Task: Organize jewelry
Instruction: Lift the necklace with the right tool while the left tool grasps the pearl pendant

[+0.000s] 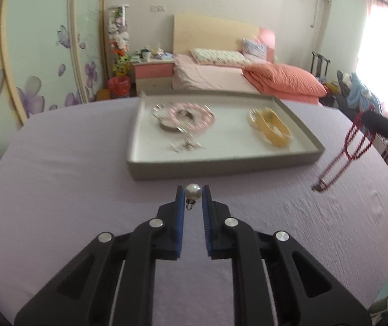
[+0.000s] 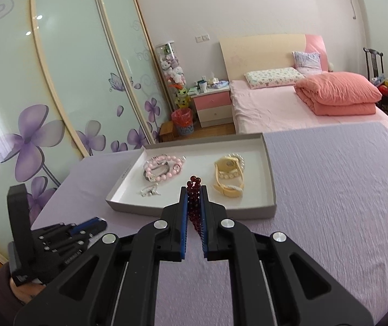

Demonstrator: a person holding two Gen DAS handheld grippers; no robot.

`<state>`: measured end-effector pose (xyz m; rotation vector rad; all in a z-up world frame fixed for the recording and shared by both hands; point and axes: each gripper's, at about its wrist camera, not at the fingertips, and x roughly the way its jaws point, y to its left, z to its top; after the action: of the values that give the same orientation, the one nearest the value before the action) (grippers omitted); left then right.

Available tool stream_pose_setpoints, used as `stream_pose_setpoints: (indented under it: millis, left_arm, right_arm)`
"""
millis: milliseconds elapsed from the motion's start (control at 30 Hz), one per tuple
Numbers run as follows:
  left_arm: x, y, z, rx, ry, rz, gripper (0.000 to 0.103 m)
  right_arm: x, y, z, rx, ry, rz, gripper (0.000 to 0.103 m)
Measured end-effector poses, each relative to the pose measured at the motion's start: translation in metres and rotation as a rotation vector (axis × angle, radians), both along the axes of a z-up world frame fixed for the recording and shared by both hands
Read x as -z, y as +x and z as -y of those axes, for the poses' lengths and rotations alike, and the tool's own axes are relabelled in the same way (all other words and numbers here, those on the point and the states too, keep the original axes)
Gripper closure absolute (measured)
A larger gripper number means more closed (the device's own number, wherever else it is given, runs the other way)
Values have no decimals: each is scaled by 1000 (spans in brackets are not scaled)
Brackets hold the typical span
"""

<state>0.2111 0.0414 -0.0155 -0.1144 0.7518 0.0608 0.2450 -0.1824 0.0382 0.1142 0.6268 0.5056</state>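
Pinching a pearl pendant (image 1: 193,191) between its tips, the left gripper (image 1: 193,198) hovers at the tray's (image 1: 221,163) six o'clock; at three o'clock, the right gripper (image 2: 194,203) clamps a dangling dark-red bead necklace (image 2: 194,190) above the lilac cloth (image 2: 343,190)

Tray (image 1: 289,160) on the counter (image 1: 58,190), bead bracelet (image 1: 194,114) in its left half, small clasp pieces (image 1: 185,145) just before it, what may be a padded band (image 1: 272,127) in its right half, bed (image 2: 289,108) behind the counter, nightstand (image 2: 213,106) left of the bed.
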Motion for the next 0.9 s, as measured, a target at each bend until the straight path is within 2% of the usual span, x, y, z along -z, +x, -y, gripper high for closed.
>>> stream_pose_setpoints:
  millis: [167, 433, 767, 900]
  left_arm:
    - [-13, -5, -12, -22, -2, 27, 90]
    - [-17, -8, -14, -25, -9, 35, 90]
    - [-37, 5, -18, -28, -24, 73, 90]
    - [-45, 18, -17, -27, -26, 88, 90]
  right_arm:
    - [-4, 0, -11, -13, -6, 12, 95]
    - [-9, 2, -24, -28, -23, 33, 95]
    - [-55, 26, -36, -13, 3, 138, 95]
    - [-64, 43, -44, -5, 19, 163, 95]
